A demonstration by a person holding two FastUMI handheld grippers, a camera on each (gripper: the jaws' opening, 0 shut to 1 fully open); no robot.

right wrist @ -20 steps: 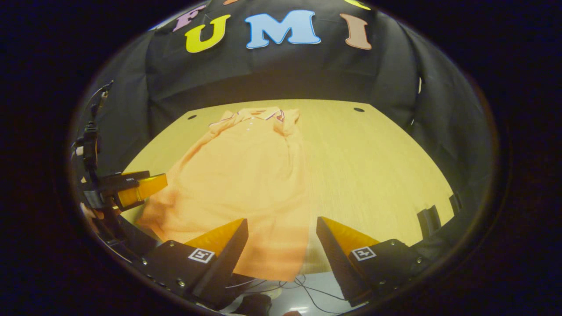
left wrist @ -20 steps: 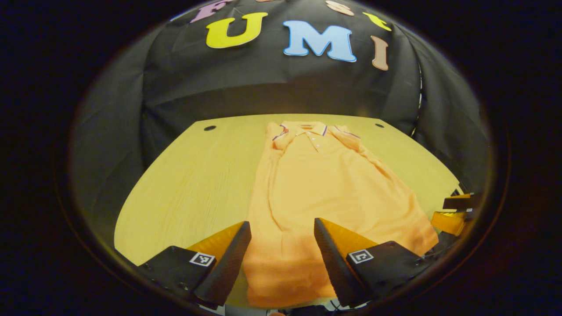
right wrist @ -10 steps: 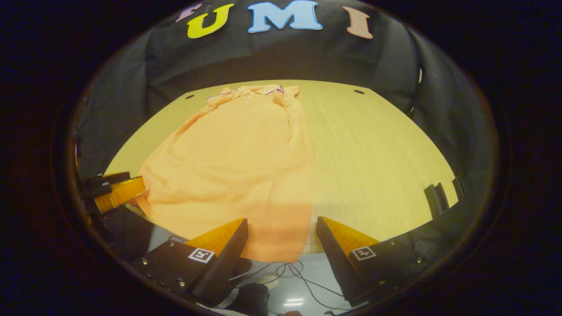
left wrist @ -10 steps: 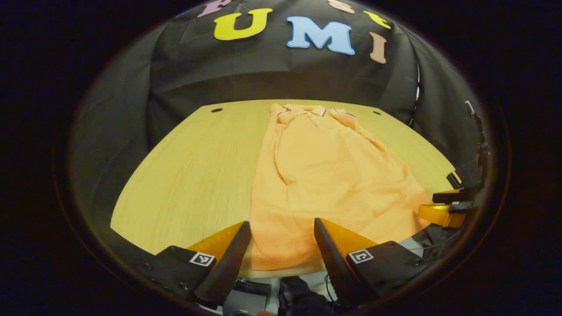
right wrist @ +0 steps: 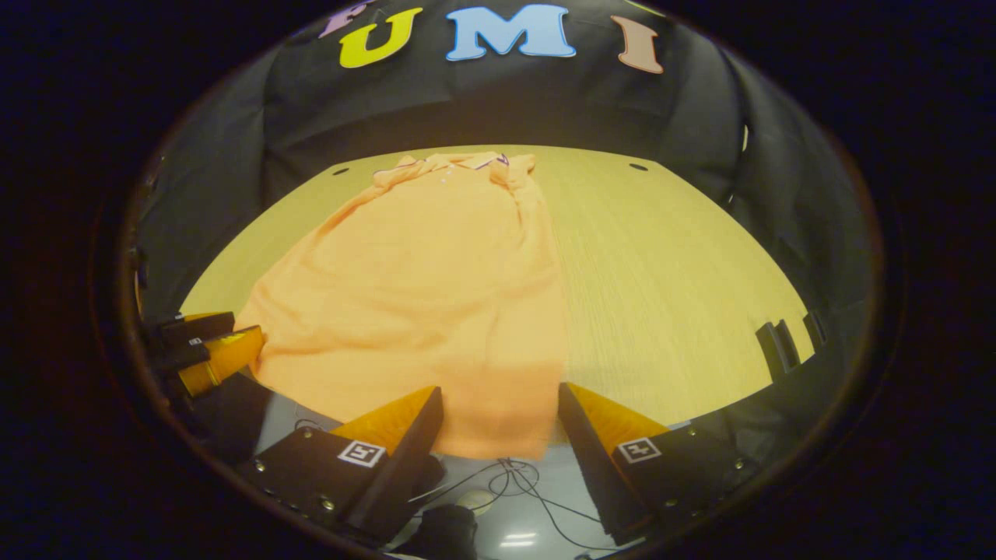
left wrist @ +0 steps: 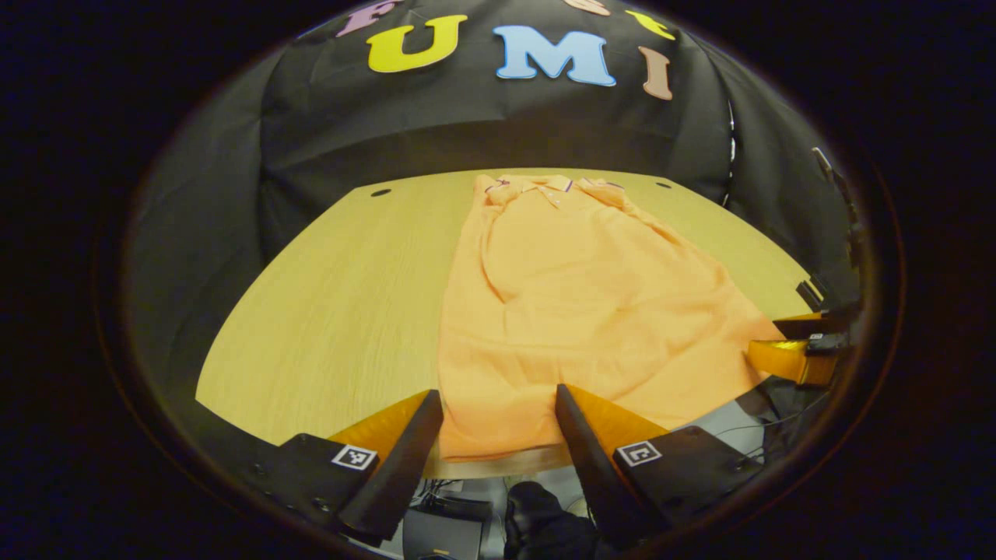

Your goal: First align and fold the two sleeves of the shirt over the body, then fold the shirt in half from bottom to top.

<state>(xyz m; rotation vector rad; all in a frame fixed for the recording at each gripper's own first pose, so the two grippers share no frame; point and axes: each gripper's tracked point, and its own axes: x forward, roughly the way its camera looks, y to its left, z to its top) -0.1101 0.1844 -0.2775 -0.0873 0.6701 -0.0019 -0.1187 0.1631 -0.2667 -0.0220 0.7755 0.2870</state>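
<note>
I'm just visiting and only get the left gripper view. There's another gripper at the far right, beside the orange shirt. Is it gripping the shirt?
Observer: No. In the right gripper view the right gripper is open, jaws wide apart, with the shirt hem's corner lying ahead between them.
Operator: What's on the table past the shirt on that side?
Observer: Two black clips sit on the wooden table at its right edge.
Operator: And below the hem?
Observer: Loose cables lie on the floor.
</note>
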